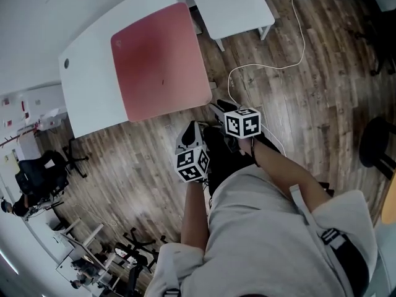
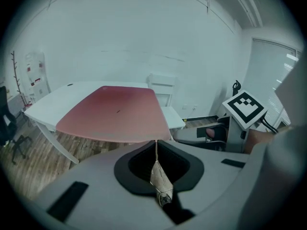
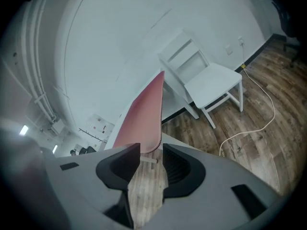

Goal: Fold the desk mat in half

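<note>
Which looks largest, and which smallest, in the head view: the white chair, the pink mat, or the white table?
1. table
2. mat
3. chair, though it sits lower and farther from the camera, so its rank is unsure.

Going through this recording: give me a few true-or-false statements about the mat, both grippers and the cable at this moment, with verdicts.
1. The desk mat lies flat on the white desk. True.
2. The right gripper is clamped on a corner of the mat. False: its jaws stand apart with only floor showing between them, and it is held short of the desk.
3. The left gripper has its jaws together with nothing in them. True.
4. The white cable runs across the mat. False: it lies on the wood floor, beside the white chair.
</note>
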`<state>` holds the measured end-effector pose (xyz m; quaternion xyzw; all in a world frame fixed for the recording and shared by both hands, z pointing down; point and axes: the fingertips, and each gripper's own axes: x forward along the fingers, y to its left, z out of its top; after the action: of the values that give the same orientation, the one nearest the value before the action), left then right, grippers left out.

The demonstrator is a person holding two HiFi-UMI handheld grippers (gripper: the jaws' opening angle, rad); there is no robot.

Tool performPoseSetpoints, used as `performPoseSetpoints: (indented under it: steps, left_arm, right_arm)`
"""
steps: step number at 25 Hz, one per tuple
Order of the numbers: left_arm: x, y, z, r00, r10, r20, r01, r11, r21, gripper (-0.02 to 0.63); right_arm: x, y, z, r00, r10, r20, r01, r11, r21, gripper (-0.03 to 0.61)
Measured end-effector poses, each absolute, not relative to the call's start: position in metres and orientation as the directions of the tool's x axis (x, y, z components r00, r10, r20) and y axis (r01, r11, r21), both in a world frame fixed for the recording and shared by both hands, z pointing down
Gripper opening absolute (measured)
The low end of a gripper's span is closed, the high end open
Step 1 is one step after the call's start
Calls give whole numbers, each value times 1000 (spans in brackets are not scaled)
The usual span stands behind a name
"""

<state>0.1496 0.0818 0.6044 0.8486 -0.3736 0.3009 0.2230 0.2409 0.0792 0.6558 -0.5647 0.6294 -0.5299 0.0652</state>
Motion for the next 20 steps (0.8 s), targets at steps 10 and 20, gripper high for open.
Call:
performPoseSetpoints:
  steps: [10,20]
  left_arm:
    - [133,80,607,532,-488,692,-774,-612,163,23]
    - [120,70,600,541,-509,670,-781,-600,175,23]
  right_arm:
    - [233,61,676,-354,-780,517,-583,-249,-774,156]
    - [237,56,661,-262,-762,592,-833,-132,-537,58]
